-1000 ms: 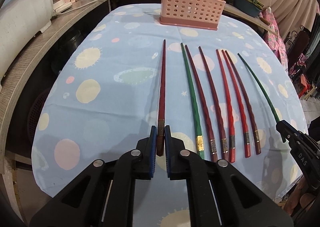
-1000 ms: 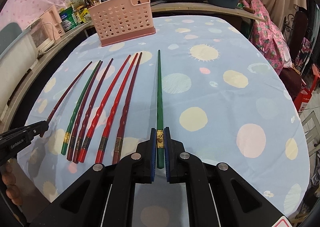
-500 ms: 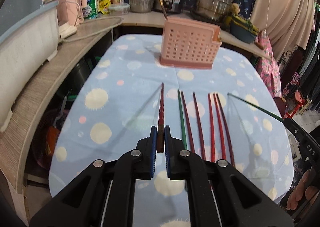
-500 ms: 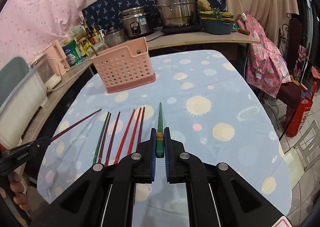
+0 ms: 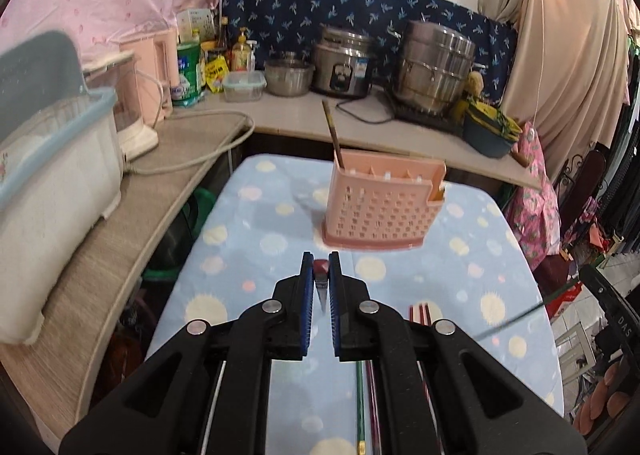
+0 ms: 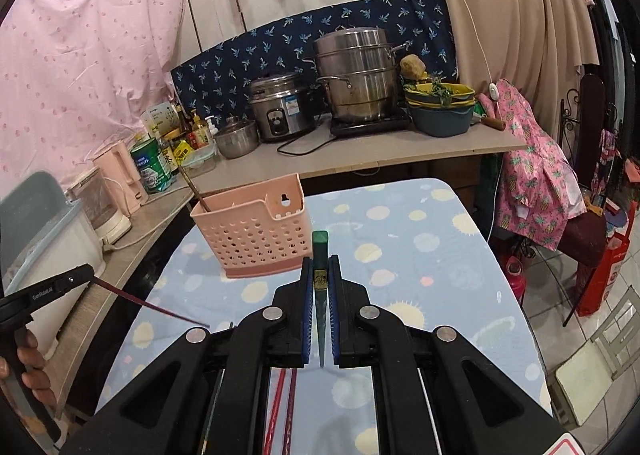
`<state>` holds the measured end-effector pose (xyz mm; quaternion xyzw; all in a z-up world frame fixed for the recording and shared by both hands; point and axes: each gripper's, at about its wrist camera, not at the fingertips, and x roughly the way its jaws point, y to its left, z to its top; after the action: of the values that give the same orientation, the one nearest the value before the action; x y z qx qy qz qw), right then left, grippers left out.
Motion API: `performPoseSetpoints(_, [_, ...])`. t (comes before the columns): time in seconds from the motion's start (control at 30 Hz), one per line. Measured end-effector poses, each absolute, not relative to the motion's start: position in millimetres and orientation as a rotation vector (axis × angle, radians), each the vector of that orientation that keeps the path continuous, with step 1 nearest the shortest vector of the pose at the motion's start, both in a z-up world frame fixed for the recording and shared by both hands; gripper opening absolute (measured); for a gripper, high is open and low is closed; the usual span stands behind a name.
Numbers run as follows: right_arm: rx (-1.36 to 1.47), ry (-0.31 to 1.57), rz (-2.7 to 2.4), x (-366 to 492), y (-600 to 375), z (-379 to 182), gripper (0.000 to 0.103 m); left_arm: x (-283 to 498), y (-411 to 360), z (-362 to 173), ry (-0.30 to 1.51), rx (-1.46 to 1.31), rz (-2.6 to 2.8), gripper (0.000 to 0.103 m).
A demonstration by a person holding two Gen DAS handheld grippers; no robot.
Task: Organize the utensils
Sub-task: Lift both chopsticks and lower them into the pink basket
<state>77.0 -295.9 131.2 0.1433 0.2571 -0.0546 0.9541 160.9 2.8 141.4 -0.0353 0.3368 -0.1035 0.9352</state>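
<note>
Chopsticks sit clamped in both claws: the left gripper [image 5: 321,275] pinches a red chopstick [image 5: 321,266], the right gripper [image 6: 320,279] a green chopstick [image 6: 320,251], both held above the spotted tablecloth [image 6: 420,247]. Ahead, near the table's far edge, stands the pink basket [image 5: 382,207], with bare cloth between. Other chopsticks [image 5: 418,313] lie below.

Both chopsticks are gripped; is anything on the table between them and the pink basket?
Nothing visible: bare tablecloth lies between the green chopstick, the red chopstick and the pink basket.
</note>
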Motion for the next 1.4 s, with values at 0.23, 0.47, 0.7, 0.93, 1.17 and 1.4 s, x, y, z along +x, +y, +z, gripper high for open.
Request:
performPoseSetpoints(0.23, [0.346,0.431,-0.083,111.2,-307.8,167.9,0.007,193.9,-6.3,183.4,0.601,-0.086,-0.211,0.007])
performPoseSetpoints(0.47, [0.379,0.288,-0.050,151.3,-309.0,217.9,0.007,221.6,-11.1,244.1,0.449,-0.152,-0.219,0.007])
performPoseSetpoints(0.7, [0.410,0.213,-0.006,200.3,-306.3,248.2,0.007,257.2,-19.6,278.3,0.346,-0.197,-0.197,0.007])
performPoseSetpoints(0.93, [0.422,0.254,-0.002,246.5,-303.3,234.9,0.007,289.7,-34.6,268.5,0.345,-0.199,-0.185,0.007])
performPoseSetpoints(1.17, [0.454,0.359,0.005,278.0,-302.6,190.8,0.007,315.2,-43.2,234.8,0.408,-0.188,-0.176,0.007])
performPoseSetpoints(1.4, [0.432,0.427,-0.004,288.5,-295.3,161.3,0.007,325.7,-45.7,200.6,0.479,-0.179,-0.177,0.007])
